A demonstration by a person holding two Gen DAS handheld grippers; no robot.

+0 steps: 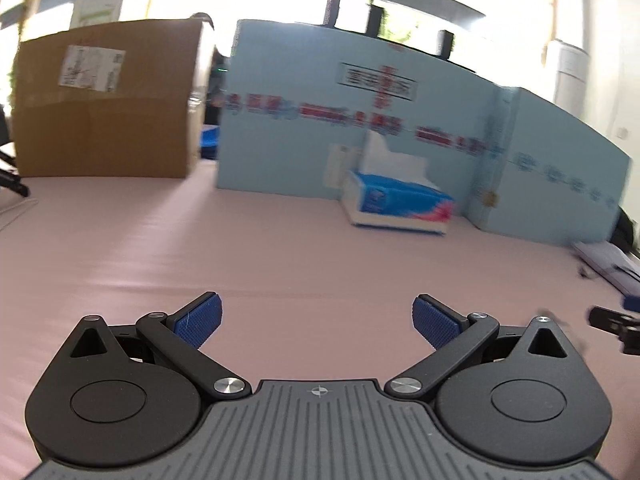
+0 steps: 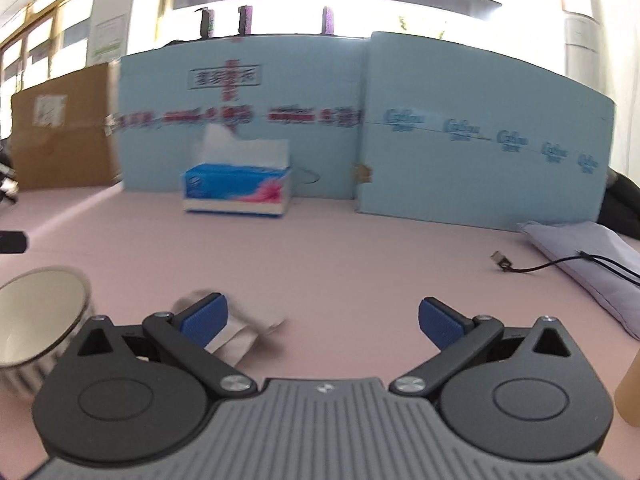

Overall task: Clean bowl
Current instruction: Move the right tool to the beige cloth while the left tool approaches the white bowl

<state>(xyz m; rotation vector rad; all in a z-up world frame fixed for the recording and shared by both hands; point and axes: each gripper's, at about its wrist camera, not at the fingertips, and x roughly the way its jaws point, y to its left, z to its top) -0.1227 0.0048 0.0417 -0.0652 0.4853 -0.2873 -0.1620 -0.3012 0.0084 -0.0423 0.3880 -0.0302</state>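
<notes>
A pale bowl (image 2: 38, 320) with a ribbed outer wall sits on the pink table at the lower left of the right wrist view, left of my right gripper (image 2: 323, 320). That gripper is open with nothing between its blue pads. A crumpled white tissue (image 2: 244, 330) lies on the table just behind its left finger (image 2: 204, 318). In the left wrist view my left gripper (image 1: 316, 318) is open over bare pink table, holding nothing; the bowl does not show there. A tissue box (image 1: 398, 200) (image 2: 236, 192) stands at the back.
Light blue foam boards (image 2: 440, 128) wall off the back, with a brown carton (image 1: 104, 100) to their left. A grey cloth bag (image 2: 592, 256) and a black cable with a plug (image 2: 504, 264) lie at right. A tan object (image 2: 630, 392) shows at the right edge.
</notes>
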